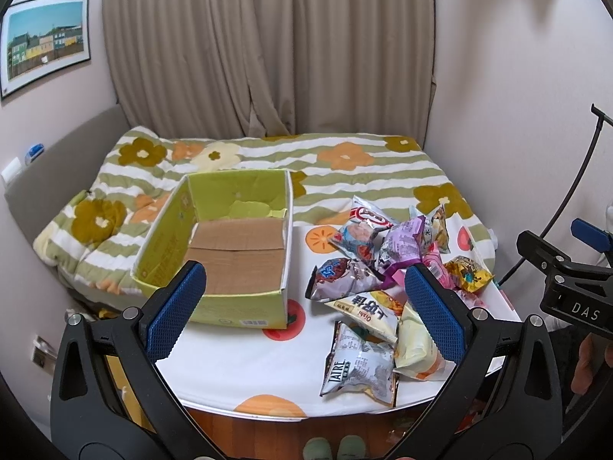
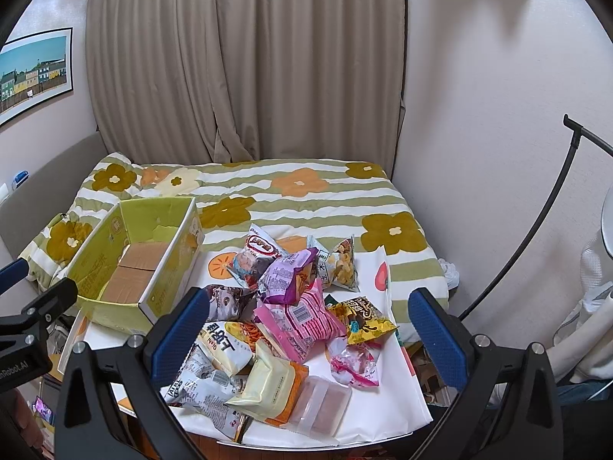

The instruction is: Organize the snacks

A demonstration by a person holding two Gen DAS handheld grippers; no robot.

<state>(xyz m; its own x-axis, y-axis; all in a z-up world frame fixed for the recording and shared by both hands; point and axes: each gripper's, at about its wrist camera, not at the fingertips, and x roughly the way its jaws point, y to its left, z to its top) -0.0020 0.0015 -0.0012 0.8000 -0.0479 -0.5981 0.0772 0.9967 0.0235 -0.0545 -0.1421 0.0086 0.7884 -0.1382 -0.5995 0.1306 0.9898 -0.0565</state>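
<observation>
While both handheld tools hang above the near rim of a small table [image 1: 237, 368] draped in a white cloth printed with orange fruit, the left gripper [image 1: 306, 310] holds its blue-padded fingers wide apart with nothing between them, framing the strip of bare cloth that runs from the table's front edge up between an open green cardboard box [image 1: 230, 253] and a heap of snack packets [image 1: 383, 268]. The right gripper [image 2: 318, 337] likewise has its fingers spread and empty, poised over the heap itself. The box sits at the table's left rear, its brown floor bare and its far wall up against a bed [image 2: 306, 195] with a green-striped, flower-patterned quilt; its near-right corner stands just beside the packets. Within the pile, a pink packet [image 2: 302, 322] lies in the middle, a purple one [image 2: 287, 276] behind it, a silver bag [image 1: 360, 372] and a pale yellow packet [image 2: 264, 387] toward the front edge, and a clear plastic tub [image 2: 322, 402] at the near-right corner, close to the drop-off. A gold wrapper [image 2: 364, 314] rests near the right edge. Beige curtains [image 1: 268, 46] close off the wall beyond the bed, a framed picture [image 1: 46, 42] hangs at left, and a curved black lamp stem [image 2: 536, 226] arcs up at right.
</observation>
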